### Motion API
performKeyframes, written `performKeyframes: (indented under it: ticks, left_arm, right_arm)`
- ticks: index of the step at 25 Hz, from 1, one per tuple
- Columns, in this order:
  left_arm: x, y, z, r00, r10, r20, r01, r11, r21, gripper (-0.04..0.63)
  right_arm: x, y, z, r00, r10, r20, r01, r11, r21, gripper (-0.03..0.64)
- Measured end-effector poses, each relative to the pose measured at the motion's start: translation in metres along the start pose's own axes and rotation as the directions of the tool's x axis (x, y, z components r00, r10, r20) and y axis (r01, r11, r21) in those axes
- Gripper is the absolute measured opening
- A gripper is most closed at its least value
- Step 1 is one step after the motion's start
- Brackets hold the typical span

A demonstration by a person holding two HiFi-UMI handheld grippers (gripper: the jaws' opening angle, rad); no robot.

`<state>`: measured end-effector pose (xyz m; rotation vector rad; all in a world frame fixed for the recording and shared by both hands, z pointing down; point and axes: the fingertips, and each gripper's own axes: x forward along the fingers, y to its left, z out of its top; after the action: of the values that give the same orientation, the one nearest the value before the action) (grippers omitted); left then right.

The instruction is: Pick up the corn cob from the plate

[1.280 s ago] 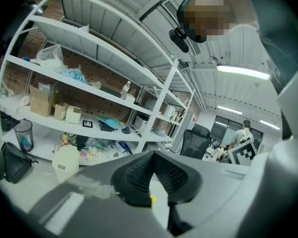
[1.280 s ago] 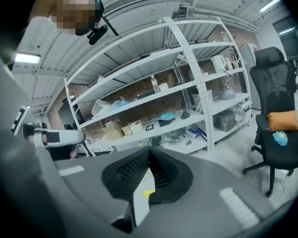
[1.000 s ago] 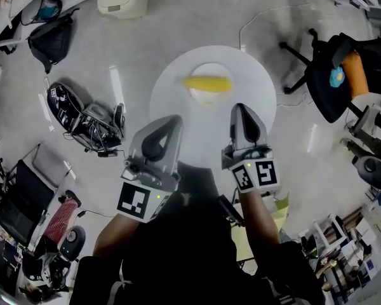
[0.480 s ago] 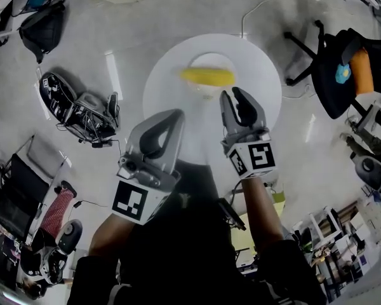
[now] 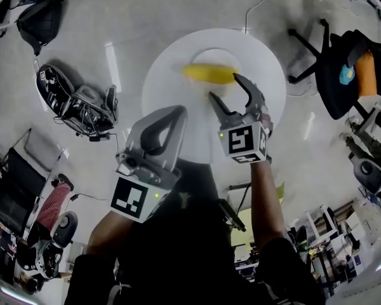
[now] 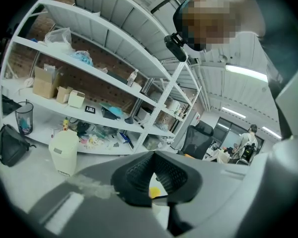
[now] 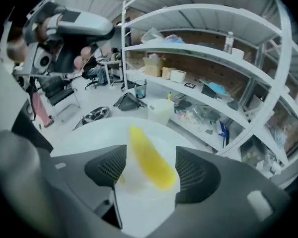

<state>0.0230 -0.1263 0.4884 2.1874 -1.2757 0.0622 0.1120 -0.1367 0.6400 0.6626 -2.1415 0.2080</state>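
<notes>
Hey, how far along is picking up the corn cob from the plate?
Done: the right gripper is at the plate, and its jaws have just been opening. In hand: lining up on the corn cob, framed between them but ungripped. Remaining: close and lift.

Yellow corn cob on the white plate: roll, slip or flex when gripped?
The yellow corn cob looks round and tapered, so a sideways nudge would probably roll it on the small white plate. It lies straight, so it's likely stiff, not floppy. The taper may let it squirt out of a pinch near the tip; mid-length seems safer.
</notes>
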Motion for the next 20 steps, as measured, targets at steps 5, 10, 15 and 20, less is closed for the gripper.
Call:
performKeyframes:
  ticks: [5,10,15,20]
  left_arm:
    - [0.002,0.001,-0.006,1.0,-0.004,-0.01,0.004,1.0,-0.014,0.006]
    - [0.005,0.003,-0.01,1.0,-0.006,-0.017,0.006,1.0,-0.022,0.006]
    - [0.005,0.008,-0.015,1.0,-0.006,-0.023,0.005,1.0,-0.029,0.006]
    - [0.004,0.013,-0.018,0.999,0.003,-0.034,-0.004,0.999,-0.038,0.006]
  right_arm:
    - [0.018,0.009,-0.011,0.987,0.073,-0.142,-0.102,0.971,-0.216,0.347]
    - [0.036,0.014,-0.02,0.957,0.138,-0.255,-0.218,0.922,-0.32,0.371]
    - [0.048,0.019,-0.023,0.937,0.176,-0.302,-0.281,0.893,-0.352,0.38]
    - [0.054,0.021,-0.029,0.913,0.211,-0.349,-0.335,0.875,-0.348,0.38]
